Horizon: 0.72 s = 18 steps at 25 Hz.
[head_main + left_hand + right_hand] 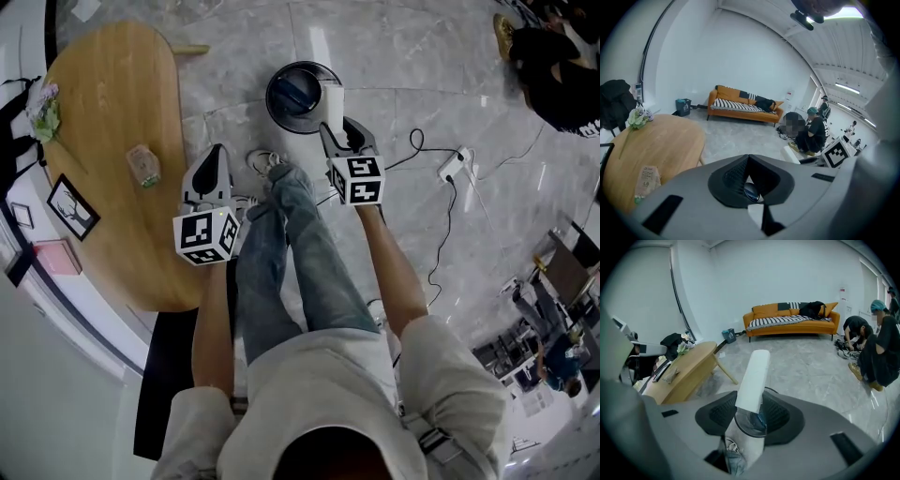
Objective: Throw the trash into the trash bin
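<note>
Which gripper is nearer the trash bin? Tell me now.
Right. The right gripper, its jaws clamped on a white trash piece, hangs by the trash bin's rim. The left gripper is farther off, beside the wooden table's edge.

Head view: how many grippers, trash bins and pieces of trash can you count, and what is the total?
Grippers: 2, the left gripper and the right gripper
Bins: 1, the trash bin
Pieces of trash: 2, the white piece held by the right gripper and the packet on the table
Total: 5
</note>
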Each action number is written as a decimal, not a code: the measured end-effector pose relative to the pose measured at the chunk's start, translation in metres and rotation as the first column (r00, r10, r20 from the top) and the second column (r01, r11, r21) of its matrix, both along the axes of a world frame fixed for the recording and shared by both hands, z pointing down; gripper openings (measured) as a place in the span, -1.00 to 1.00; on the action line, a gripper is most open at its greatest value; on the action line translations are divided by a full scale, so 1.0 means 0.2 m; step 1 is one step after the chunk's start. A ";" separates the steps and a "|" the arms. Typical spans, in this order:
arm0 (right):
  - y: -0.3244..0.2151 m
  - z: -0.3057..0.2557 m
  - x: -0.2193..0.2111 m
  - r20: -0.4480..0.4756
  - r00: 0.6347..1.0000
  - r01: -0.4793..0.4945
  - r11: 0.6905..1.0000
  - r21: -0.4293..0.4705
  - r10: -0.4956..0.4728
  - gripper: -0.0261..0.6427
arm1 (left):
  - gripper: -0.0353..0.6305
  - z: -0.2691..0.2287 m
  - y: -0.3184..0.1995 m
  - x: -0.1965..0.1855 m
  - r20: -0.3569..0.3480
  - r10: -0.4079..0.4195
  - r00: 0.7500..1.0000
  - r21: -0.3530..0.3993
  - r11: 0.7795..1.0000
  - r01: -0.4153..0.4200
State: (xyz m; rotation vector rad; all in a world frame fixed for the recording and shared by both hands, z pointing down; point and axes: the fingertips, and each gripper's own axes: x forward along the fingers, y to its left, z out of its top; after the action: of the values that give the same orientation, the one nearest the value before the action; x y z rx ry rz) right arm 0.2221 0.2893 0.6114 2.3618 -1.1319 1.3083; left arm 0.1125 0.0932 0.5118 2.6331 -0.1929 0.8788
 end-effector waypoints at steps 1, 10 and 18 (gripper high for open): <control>0.00 0.01 0.01 0.000 1.000 0.003 1.000 -0.001 -0.003 -0.39 | -0.84 0.01 0.00 0.01 0.002 0.004 1.000 -0.001 1.000 -0.004; 0.02 0.07 0.07 -0.023 0.999 -0.033 0.999 -0.034 0.032 -0.14 | -0.84 0.03 -0.02 0.00 0.015 -0.005 1.000 -0.005 1.000 0.005; -0.04 -0.01 0.08 -0.073 0.997 0.025 0.999 -0.029 -0.027 -0.47 | -0.84 0.01 -0.04 -0.02 0.006 -0.038 0.999 -0.005 0.999 0.038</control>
State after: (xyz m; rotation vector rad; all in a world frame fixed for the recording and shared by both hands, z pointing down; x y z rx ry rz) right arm 0.2375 0.2814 0.6086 2.3459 -1.1118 1.2110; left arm 0.1092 0.0843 0.5143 2.6133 -0.2402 0.8732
